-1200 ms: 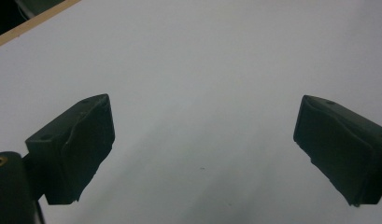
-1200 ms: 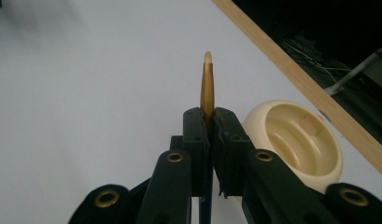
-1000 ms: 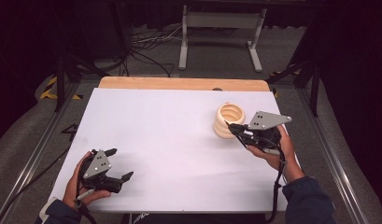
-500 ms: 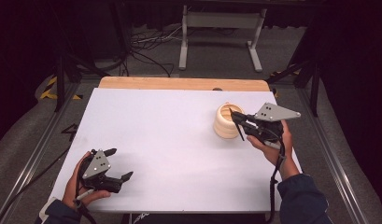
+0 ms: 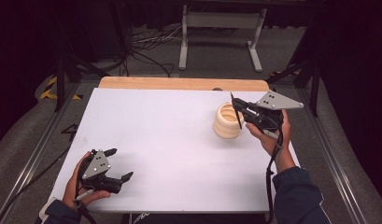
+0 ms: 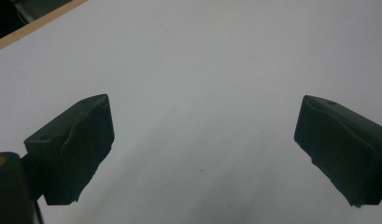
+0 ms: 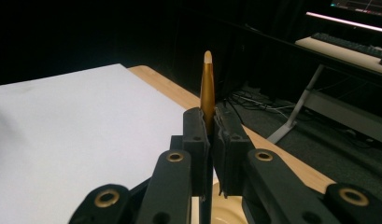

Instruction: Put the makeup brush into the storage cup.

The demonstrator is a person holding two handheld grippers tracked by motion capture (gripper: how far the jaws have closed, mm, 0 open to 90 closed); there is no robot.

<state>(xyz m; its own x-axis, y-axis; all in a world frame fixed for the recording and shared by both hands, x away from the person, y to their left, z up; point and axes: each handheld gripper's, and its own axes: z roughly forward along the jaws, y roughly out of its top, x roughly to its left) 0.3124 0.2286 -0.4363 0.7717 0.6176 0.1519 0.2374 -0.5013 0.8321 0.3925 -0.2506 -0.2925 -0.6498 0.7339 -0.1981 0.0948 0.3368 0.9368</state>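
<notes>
A cream ribbed holder [image 5: 224, 126] stands on the white table [image 5: 170, 126], right of centre. My right gripper [image 5: 238, 112] hovers just over its right rim, shut on a thin gold pen [image 5: 235, 106] that points up and away. In the right gripper view the pen [image 7: 207, 88] rises between the pressed pads [image 7: 195, 140] of the gripper [image 7: 211, 128], pale tip on top, with the holder's rim [image 7: 226, 215] directly below. My left gripper [image 5: 120, 164] rests near the front left corner, open, nothing between its fingers [image 6: 81, 140] in the left gripper view [image 6: 202, 140].
A wooden strip [image 5: 179, 83] borders the table's far edge. Beyond it are a metal stand [image 5: 221, 28] and loose cables [image 5: 146, 46] on the floor. Metal rails [image 5: 333, 154] run along both sides of the table.
My right gripper has risen and shifted slightly right and farther away, with the pen now tipped upward above the holder. The left gripper has stayed put.
</notes>
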